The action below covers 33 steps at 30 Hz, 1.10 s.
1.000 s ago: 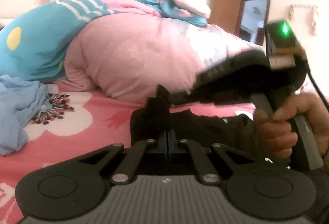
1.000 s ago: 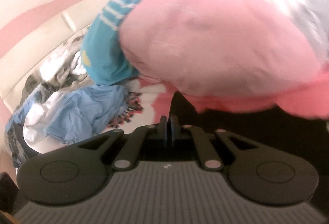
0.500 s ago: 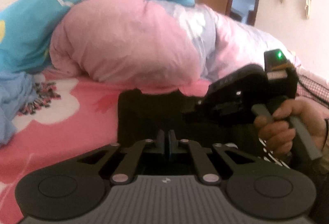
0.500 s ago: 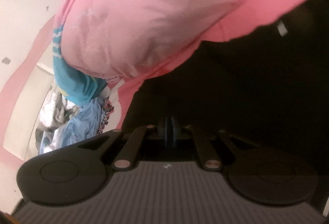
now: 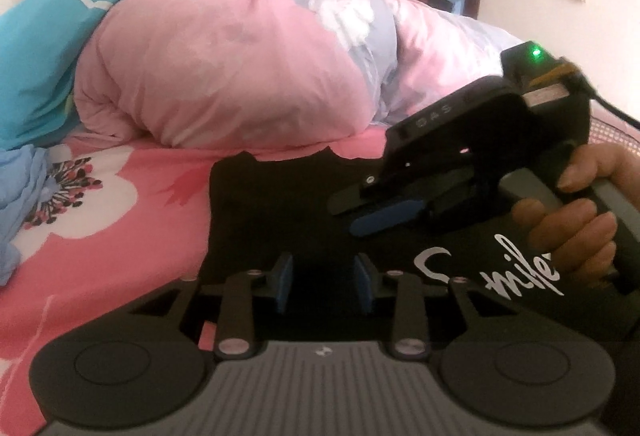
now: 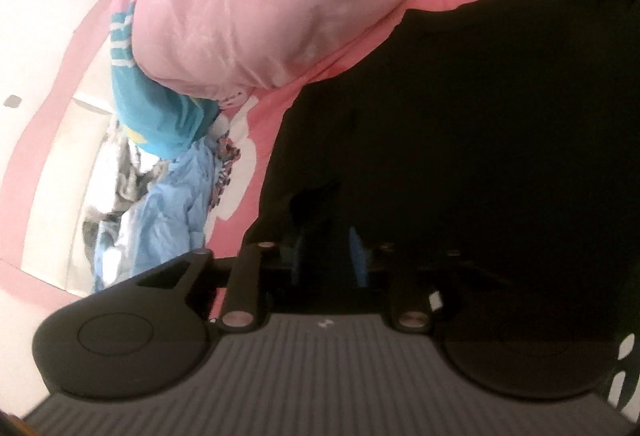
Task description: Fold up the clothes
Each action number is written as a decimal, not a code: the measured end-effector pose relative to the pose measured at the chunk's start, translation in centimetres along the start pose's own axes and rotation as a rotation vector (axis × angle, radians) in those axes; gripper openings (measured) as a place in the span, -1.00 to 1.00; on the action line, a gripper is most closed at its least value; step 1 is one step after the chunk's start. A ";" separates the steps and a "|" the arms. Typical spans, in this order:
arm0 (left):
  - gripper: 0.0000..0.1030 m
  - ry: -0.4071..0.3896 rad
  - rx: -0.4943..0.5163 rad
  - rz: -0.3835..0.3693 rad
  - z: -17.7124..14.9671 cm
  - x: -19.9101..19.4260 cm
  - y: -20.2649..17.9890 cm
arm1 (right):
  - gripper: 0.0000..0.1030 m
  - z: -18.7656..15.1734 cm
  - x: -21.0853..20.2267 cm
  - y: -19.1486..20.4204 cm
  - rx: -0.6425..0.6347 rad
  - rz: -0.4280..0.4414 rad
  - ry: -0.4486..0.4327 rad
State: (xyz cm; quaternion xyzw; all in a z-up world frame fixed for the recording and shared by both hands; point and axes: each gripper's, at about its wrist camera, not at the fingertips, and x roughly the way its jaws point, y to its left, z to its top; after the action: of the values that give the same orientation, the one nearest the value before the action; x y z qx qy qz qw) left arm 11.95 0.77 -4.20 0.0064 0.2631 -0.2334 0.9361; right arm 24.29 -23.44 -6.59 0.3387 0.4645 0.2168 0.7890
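1. Opening at this moment, the left gripper [image 5: 324, 282] has its blue pads apart with only the flat black T-shirt [image 5: 280, 204] showing in the gap below them; nothing is pinched, so it reads as released.
2. Spreading too, the right gripper [image 5: 352, 214] hangs just above the shirt in the left wrist view, its blue pad free of cloth, with a hand [image 5: 576, 216] on its handle. In its own camera the right gripper's [image 6: 326, 256] pads are dim against the dark cloth, but they look parted and empty.
3. The shirt lies spread on the pink flowered bedsheet [image 5: 120, 228], white "Smile" lettering [image 5: 500, 268] facing up near the right hand, its far edge close to the heaped pink duvet [image 5: 224, 76].
4. A fold seems just laid or about to start. To do it well, I judge both grippers should clear the cloth fully before shifting, so no layer drags.
5. Next grasps look best taken at matching edge points, lifting evenly to keep the fold straight.
6. The loose blue garment [image 5: 20, 204] lies well apart at the left and should not interfere.
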 end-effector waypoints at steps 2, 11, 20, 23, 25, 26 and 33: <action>-0.31 -0.014 0.018 0.015 0.0 -0.1 -0.2 | -0.41 0.4 0.5 -0.3 0.022 -0.020 -0.003; -0.85 0.018 0.034 0.055 0.1 1.2 -0.3 | -0.41 2.8 2.6 -0.6 0.025 -0.075 -0.072; -0.92 -0.074 -0.190 0.065 0.6 -0.9 3.7 | -1.00 4.3 4.0 3.7 -0.111 -0.090 -0.124; -0.92 -0.113 -0.298 0.068 0.7 -2.0 5.8 | -1.00 4.8 3.9 6.6 -0.167 -0.072 -0.151; -0.92 -0.137 -0.368 0.075 0.7 -2.7 7.3 | -1.00 5.3 4.5 8.7 -0.203 -0.070 -0.163; -0.92 -0.147 -0.403 0.078 0.6 -3.1 8.1 | -1.00 5.5 4.9 9.7 -0.219 -0.070 -0.168; -0.92 -0.152 -0.570 0.070 -0.1 -4.4 12.5 | -0.95 5.8 6.3 14.0 -0.257 -0.102 -0.183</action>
State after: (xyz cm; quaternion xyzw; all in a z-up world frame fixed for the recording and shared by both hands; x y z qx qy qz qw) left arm 14.09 13.79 -3.48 -0.2653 0.2469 -0.1176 0.9246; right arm 32.01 -11.80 2.02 0.2293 0.3756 0.2024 0.8749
